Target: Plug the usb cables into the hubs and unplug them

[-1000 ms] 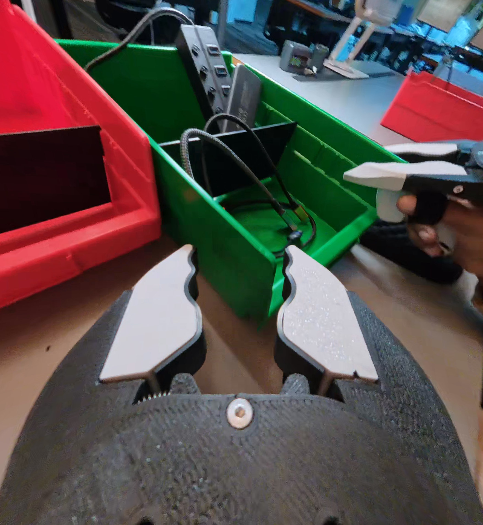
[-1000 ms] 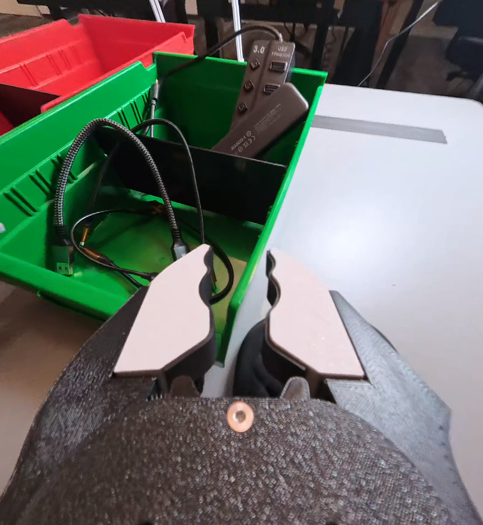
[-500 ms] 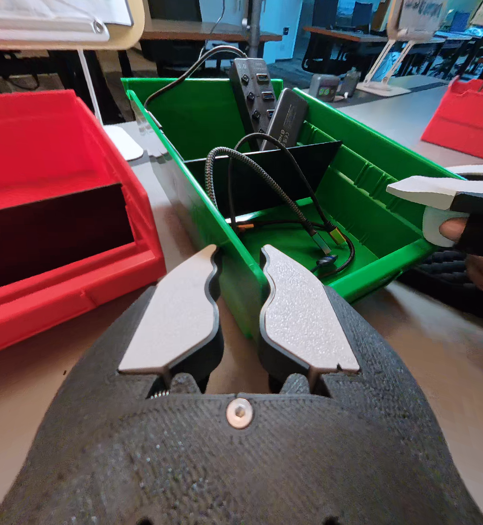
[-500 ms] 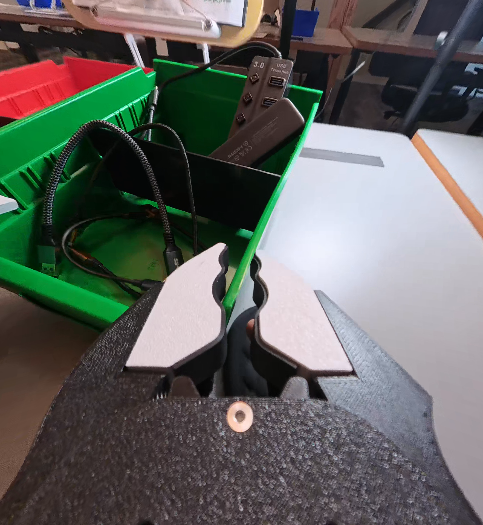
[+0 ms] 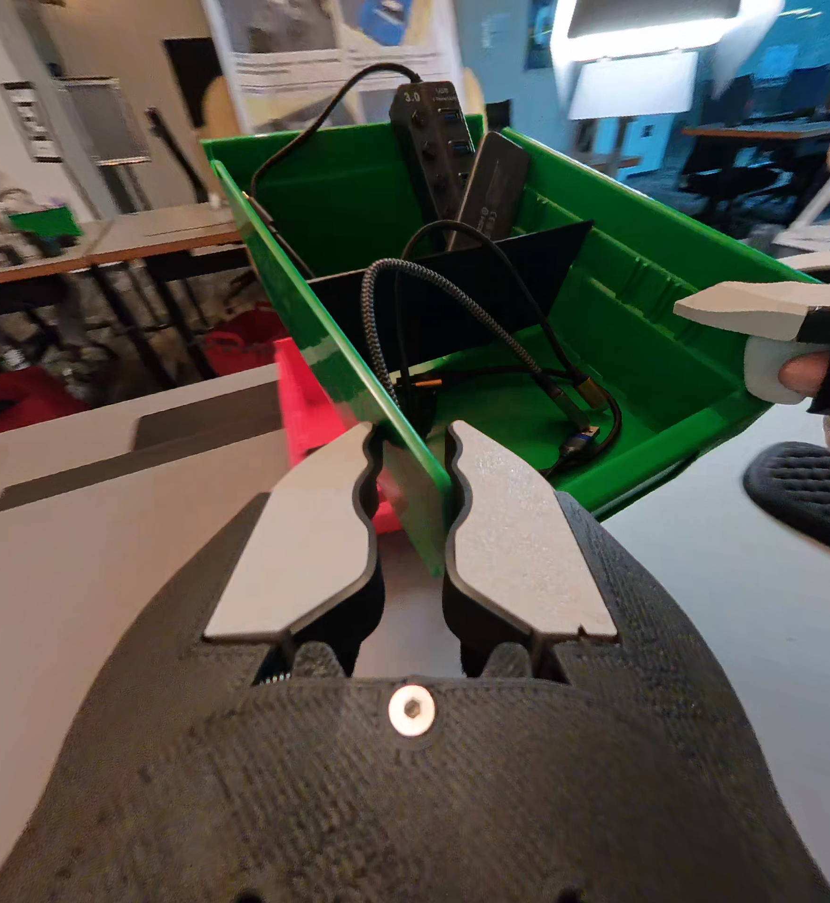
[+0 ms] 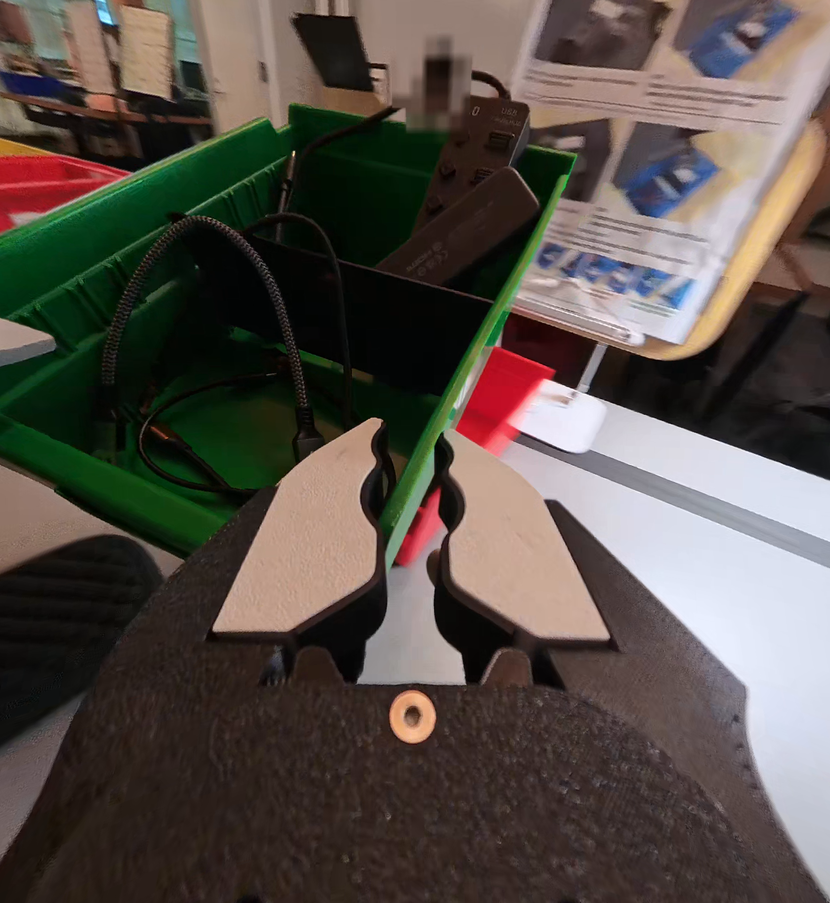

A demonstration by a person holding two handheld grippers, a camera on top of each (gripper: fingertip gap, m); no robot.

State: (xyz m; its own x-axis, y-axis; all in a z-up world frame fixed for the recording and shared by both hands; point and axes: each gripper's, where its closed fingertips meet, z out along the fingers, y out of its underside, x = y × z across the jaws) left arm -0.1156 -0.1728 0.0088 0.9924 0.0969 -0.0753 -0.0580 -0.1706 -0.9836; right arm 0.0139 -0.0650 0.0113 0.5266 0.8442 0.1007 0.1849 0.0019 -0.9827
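Because each hand-held gripper is clamped on a side wall of the green bin (image 5: 647, 273), left (image 5: 410, 437) and right (image 6: 410, 440), the bin seems lifted clear of the desk (image 6: 696, 562), likely for carrying. The cables (image 5: 452, 303) lie in its front compartment, the hubs (image 6: 476, 205) lean behind the divider; plug ends are blurred.

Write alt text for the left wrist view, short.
The left gripper is clamped on the near side wall of a green bin that appears tilted. Inside, a black divider separates loose usb cables in front from two dark hubs behind; the right gripper shows at the right edge.
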